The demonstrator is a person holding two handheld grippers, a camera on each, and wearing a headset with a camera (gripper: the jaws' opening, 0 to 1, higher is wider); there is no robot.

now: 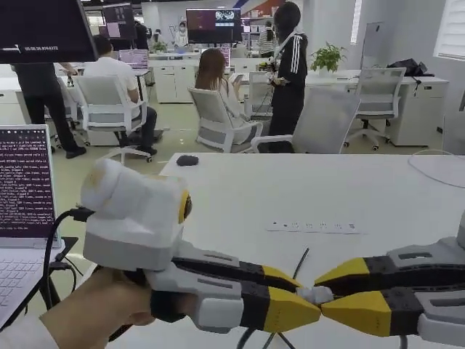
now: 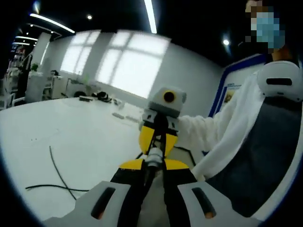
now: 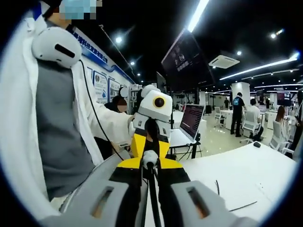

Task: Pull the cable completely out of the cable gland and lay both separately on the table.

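At the near edge of the white tabletop (image 1: pixel 363 196), the left gripper (image 1: pixel 309 297) and the right gripper (image 1: pixel 322 292) met tip to tip, held just above the surface. Both had their jaws drawn together. The left gripper's yellow tips pinched the small pale cable gland (image 1: pixel 317 294), which sat right between the two noses. In the right gripper view the black cable (image 3: pixel 152 198) ran back from the gland between that gripper's closed jaws, clamped there. A hand (image 1: pixel 102 309) held the left gripper at the near left.

A thin black wire (image 1: pixel 299 260) lay on the tabletop just beyond the tips, whether part of the same cable I could not tell. A strip of small white pieces (image 1: pixel 312 227) lay further off, and a dark mouse (image 1: pixel 187 160) sat near the far edge. An open laptop (image 1: pixel 25 189) stood to the left. The tabletop spread bare to the right and far side, with office chairs (image 1: pixel 327 120) beyond its far edge.
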